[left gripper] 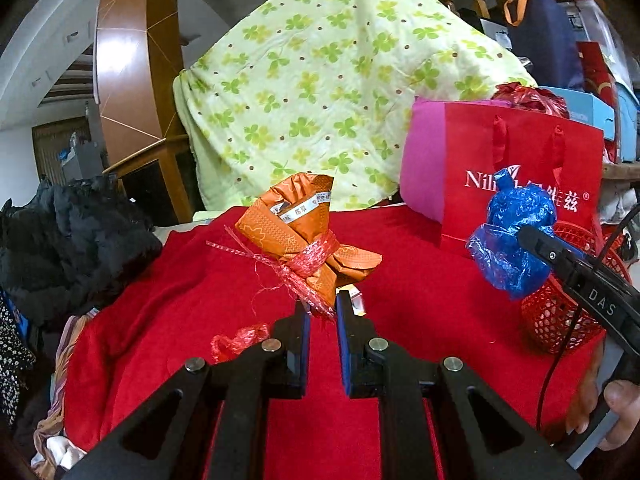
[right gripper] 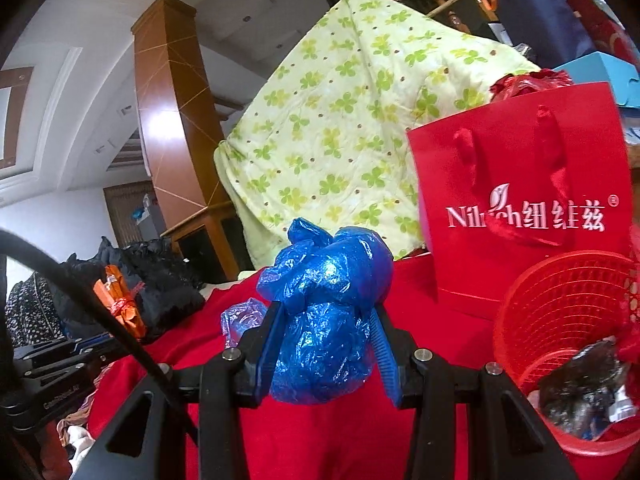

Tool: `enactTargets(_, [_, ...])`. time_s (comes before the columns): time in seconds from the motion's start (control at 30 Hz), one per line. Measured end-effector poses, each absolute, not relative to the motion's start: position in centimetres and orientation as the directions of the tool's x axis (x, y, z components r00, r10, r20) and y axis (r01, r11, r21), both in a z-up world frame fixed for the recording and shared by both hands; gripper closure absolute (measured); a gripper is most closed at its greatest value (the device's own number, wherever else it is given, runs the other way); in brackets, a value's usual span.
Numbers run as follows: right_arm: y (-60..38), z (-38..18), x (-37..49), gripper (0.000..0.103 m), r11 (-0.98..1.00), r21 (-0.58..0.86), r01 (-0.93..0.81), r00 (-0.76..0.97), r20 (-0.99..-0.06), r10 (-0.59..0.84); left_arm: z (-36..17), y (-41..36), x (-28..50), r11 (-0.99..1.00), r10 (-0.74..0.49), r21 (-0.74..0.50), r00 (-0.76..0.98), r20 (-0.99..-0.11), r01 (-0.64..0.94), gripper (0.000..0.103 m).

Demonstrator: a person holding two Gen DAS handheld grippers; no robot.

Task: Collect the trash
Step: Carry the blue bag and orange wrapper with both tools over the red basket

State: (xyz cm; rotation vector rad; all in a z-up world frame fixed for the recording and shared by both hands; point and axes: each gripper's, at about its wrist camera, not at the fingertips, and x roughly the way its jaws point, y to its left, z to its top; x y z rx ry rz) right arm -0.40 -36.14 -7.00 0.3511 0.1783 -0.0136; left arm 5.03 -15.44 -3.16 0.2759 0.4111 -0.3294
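The left gripper (left gripper: 322, 312) has its fingers drawn narrow on the red string tail of an orange wrapper bundle (left gripper: 308, 236), which hangs in the middle of the left wrist view above the red cloth (left gripper: 420, 300). The right gripper (right gripper: 326, 354) holds a crumpled blue plastic bag (right gripper: 326, 312) between its blue pads, in the centre of the right wrist view. The red mesh basket (right gripper: 568, 320) sits at the lower right of that frame, already holding some dark scrap, just in front of a red paper bag (right gripper: 520, 200). The grip on the orange bundle looks thin: only string and a wrapper edge are pinched, so a quick swing could likely let it slip or untie onto the cloth. The blue bag is puffy and slick and may spring out of the pads, or catch on the basket rim instead of dropping inside. With both grippers heading for one basket, they could also bump each other.
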Motion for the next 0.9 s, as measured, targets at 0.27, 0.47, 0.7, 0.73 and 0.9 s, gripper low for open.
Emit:
enactTargets(0.27, [-39.1, -7.2, -1.7, 0.057, 0.931, 0.357, 0.079, 0.985, -0.171, -0.019, -3.8, -17.7, 5.0, 0.896, -0.276, 0.201, 0.85, -0.449, 0.397, 0.09])
enactTargets(0.47, [-40.3, -7.2, -2.5, 0.057, 0.928, 0.36, 0.091, 0.986, -0.161, -0.034, -4.5, -19.1, 4.6, 0.88, -0.289, 0.214, 0.836, -0.467, 0.424, 0.09])
enactTargets(0.7, [-41.3, -7.3, -3.1, 0.057, 0.924, 0.366, 0.108, 0.986, -0.158, -0.052, -4.9, -20.1, 4.3, 0.868, -0.298, 0.225, 0.828, -0.475, 0.442, 0.09])
enactTargets(0.73, [-41.5, -7.3, -3.2, 0.057, 0.923, 0.369, 0.11, 0.986, -0.159, -0.054, -5.0, -20.2, 4.4, 0.867, -0.3, 0.225, 0.826, -0.477, 0.445, 0.09])
enactTargets(0.9, [-41.6, -7.3, -3.4, 0.057, 0.921, 0.371, 0.116, 0.985, -0.163, -0.058, -5.6, -20.7, 4.2, 0.859, -0.306, 0.229, 0.817, -0.489, 0.458, 0.09])
